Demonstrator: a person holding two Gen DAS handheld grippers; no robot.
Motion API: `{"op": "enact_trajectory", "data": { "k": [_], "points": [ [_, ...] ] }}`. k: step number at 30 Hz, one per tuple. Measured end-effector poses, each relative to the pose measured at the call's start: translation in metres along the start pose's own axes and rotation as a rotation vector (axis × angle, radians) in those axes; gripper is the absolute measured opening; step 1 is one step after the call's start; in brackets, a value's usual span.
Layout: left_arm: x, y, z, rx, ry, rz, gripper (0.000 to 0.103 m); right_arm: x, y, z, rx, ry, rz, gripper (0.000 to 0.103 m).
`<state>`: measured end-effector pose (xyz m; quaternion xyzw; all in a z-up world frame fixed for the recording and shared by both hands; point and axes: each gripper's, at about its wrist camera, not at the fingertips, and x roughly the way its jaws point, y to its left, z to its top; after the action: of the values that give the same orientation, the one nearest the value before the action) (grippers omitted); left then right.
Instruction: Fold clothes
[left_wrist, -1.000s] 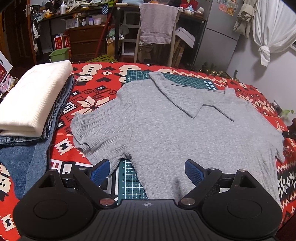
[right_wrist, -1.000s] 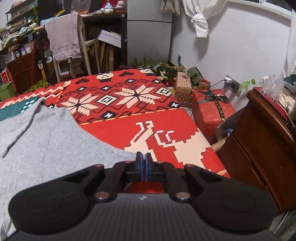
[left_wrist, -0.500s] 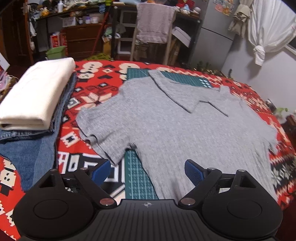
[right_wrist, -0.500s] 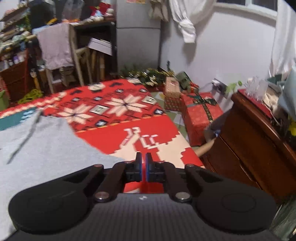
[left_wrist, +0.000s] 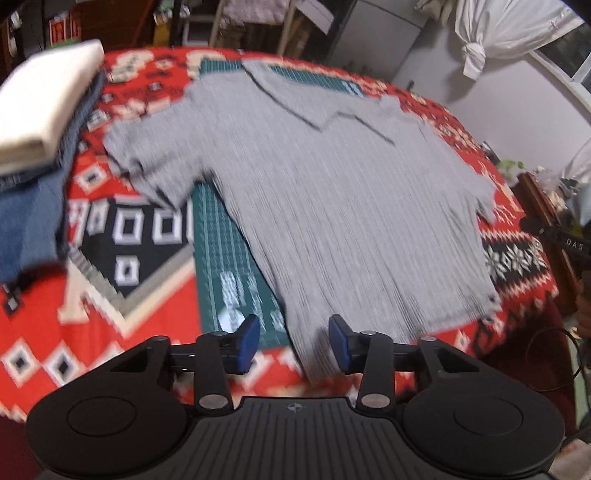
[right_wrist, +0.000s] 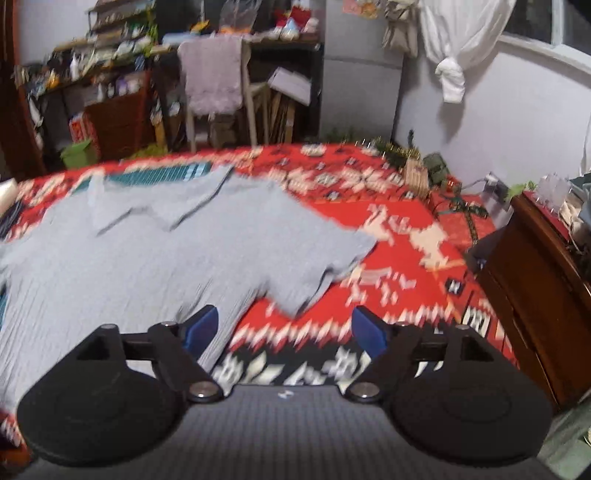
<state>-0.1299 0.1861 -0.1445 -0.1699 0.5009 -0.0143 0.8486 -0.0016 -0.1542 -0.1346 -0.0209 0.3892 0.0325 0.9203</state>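
Note:
A grey ribbed polo shirt (left_wrist: 332, 177) lies spread flat, collar away from me, on a red patterned cloth over a green cutting mat (left_wrist: 229, 258). My left gripper (left_wrist: 293, 343) is open, hovering above the shirt's near left hem corner with nothing between its blue pads. In the right wrist view the same shirt (right_wrist: 147, 251) fills the left half, its right sleeve (right_wrist: 325, 266) pointing right. My right gripper (right_wrist: 284, 328) is open wide above the cloth, just in front of that sleeve, holding nothing. Both views are motion-blurred.
A folded white garment (left_wrist: 44, 107) sits on folded blue jeans (left_wrist: 29, 218) at the left. A dark wooden cabinet (right_wrist: 535, 280) stands at the right beside wrapped gifts (right_wrist: 461, 218). Behind are a chair draped with a towel (right_wrist: 214, 74), cluttered shelves and a knotted white curtain (right_wrist: 450, 55).
My right gripper has opened from shut and pulled back and left, bringing the shirt's right sleeve into view. My left gripper drew back toward the hem and its jaws narrowed a little.

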Motion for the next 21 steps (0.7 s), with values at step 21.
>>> {"op": "enact_trajectory", "data": {
  "k": [21],
  "points": [
    [0.011, -0.018, -0.012, 0.013, 0.05, 0.052, 0.015, -0.027, 0.038, -0.029, 0.01, 0.111, 0.089, 0.071]
  ]
}}
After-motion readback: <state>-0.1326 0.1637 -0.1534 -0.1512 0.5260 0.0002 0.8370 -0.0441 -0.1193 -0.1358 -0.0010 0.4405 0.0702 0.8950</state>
